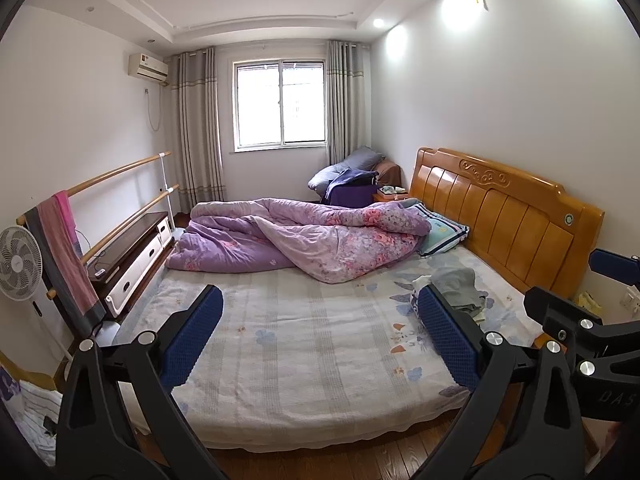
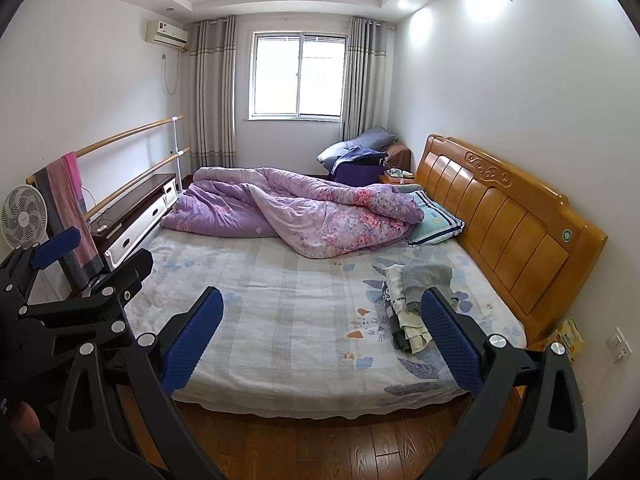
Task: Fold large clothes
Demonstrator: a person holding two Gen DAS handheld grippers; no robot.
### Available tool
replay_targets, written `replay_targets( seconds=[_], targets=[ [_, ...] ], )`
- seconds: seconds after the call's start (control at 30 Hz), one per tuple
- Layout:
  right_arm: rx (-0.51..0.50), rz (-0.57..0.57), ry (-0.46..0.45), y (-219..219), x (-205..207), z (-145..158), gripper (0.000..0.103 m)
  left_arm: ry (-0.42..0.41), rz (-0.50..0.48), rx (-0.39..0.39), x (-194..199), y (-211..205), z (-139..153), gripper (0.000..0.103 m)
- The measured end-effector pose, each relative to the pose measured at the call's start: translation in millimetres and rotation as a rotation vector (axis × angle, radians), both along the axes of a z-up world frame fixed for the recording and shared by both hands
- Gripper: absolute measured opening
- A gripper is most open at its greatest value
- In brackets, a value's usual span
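A small pile of crumpled grey and white clothes (image 1: pixel 456 286) lies on the bed near the headboard, on the right side; it also shows in the right wrist view (image 2: pixel 416 300). My left gripper (image 1: pixel 320 336) is open and empty, held above the foot side of the bed, well short of the pile. My right gripper (image 2: pixel 320 336) is open and empty too, also off the bed's near edge. Each gripper shows at the side of the other's view: the right one (image 1: pixel 592 320) and the left one (image 2: pixel 80 280).
The bed (image 1: pixel 304 352) has a pale flowered sheet. A bunched purple floral quilt (image 1: pixel 296 240) and a striped pillow (image 1: pixel 444 232) lie at its far side. A wooden headboard (image 1: pixel 508 220) is right. A fan (image 1: pixel 18 268), a rail with a towel (image 1: pixel 64 256) and a low cabinet (image 1: pixel 132 248) stand left.
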State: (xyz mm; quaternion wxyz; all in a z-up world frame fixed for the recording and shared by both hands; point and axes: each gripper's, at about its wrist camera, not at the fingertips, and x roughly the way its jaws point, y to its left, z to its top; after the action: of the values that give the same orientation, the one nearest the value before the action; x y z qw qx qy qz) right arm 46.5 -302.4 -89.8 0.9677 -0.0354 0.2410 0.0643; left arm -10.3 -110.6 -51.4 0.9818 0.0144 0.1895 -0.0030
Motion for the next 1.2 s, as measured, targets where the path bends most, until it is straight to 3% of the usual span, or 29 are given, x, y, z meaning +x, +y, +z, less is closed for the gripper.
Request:
replay_targets(
  seconds=[1.2],
  targets=[
    [-0.005,-0.009,-0.002,7.8,-8.5,2.9,0.095,0.01,-0.002,-0.012,5.6,3.5,1.5,0.098]
  ],
)
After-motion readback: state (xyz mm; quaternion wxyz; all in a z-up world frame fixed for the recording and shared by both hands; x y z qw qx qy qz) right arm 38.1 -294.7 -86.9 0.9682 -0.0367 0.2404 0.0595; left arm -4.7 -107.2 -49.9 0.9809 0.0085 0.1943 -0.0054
